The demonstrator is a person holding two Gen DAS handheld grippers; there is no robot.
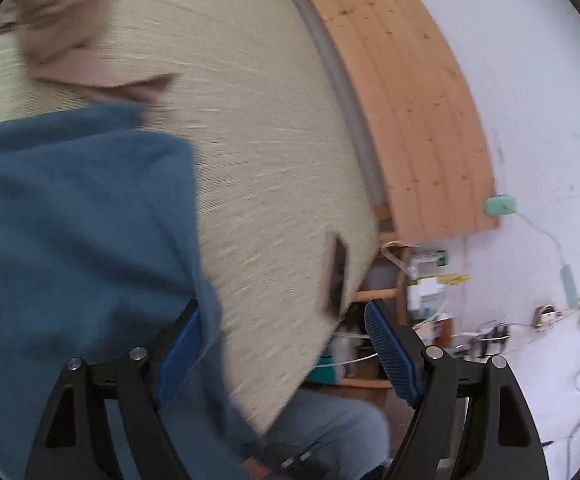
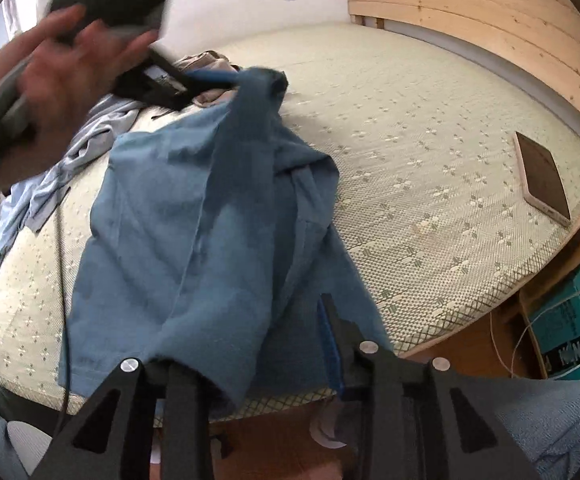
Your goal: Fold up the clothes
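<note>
1. My left gripper [image 1: 282, 344] has its jaws spread wide in its own camera; the blue shirt [image 1: 78, 240] lies against the left pad and nothing sits between the two pads. That view is blurred.
2. From the right camera I see the left gripper [image 2: 226, 77] up in the air, held by a hand [image 2: 70, 68]. Its blue tips meet a raised bunch of the shirt [image 2: 194, 220], but blur keeps me from telling whether they grip it there.
3. My right gripper [image 2: 258, 344] is at the shirt's near edge. Cloth drapes over the left finger and hides it, so I cannot tell whether those jaws are spread or pinching.
4. The shirt lies rumpled on the patterned mattress [image 2: 429, 184], near its front edge, with one part lifted toward the left gripper.
5. A phone [image 2: 543, 178] lies flat on the mattress, well apart from the shirt, near the wooden headboard [image 2: 481, 12].
6. A pale blue garment [image 2: 86, 140] and a beige one [image 2: 206, 62] lie crumpled beyond the shirt.
</note>
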